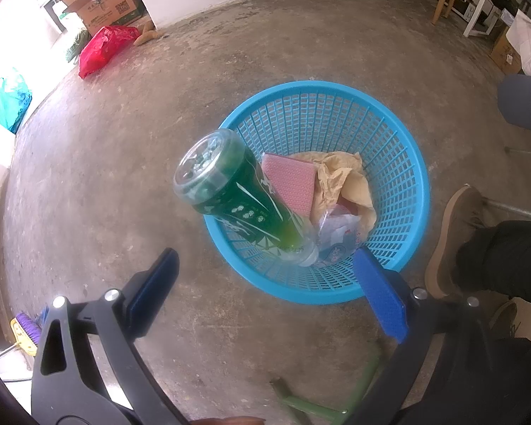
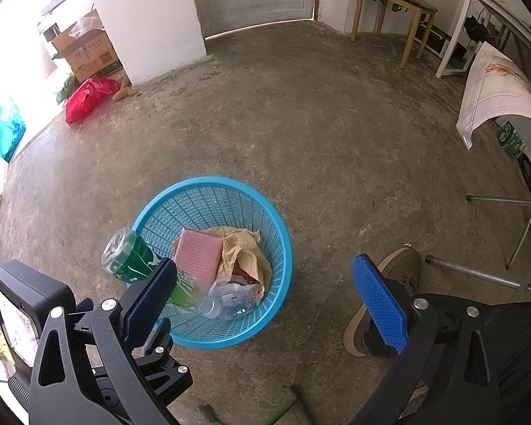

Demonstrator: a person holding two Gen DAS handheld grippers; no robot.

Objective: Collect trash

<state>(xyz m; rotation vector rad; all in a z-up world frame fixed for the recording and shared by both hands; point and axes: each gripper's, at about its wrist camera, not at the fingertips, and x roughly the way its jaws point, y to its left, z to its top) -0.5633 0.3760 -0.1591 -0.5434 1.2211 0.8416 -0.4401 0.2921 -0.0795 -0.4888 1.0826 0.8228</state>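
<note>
L wrist view
Hand-held gripper: left hand-held gripper [image 1: 265, 290] spread wide, nothing betw. the blue pads; hangs over the near rim of the basket.
Around: bare concrete floor [image 1: 301, 46]; red plastic bag [image 1: 104, 47] and cardboard box [image 1: 102, 3] far left by the white wall; teal bag [image 1: 12, 102] at left edge; purple-yellow brush [image 1: 26, 331] low left; a person's tan shoe [image 1: 453, 237] and dark trouser leg just right of the basket.
In the way: nothing betw. pads and basket.
Container: blue basket [image 1: 403, 148] on the floor.
Contents: green bottle [image 1: 240, 191] slanted, neck down inside, base sticking up past the left rim; pink sponge [image 1: 293, 180] beside it; crumpled brown paper [image 1: 343, 180] behind; clear plastic wrapper [image 1: 336, 237] at the bottom, touching the bottle neck.

R wrist view
Hand-held gripper: right hand-held gripper [image 2: 269, 301] also wide apart, empty; left pad overlaps the bottle's mid part in view, cannot tell if touching.
Around: left gripper's body w/ its camera block low left; wooden chair [image 2: 389, 7] far back; cloth-draped tabletop [image 2: 495, 95] at right, metal legs below; shoe [image 2: 400, 269] betw. right pad and basket.
Container: same basket, near-centre, holding bottle, sponge, paper, wrapper.
</note>
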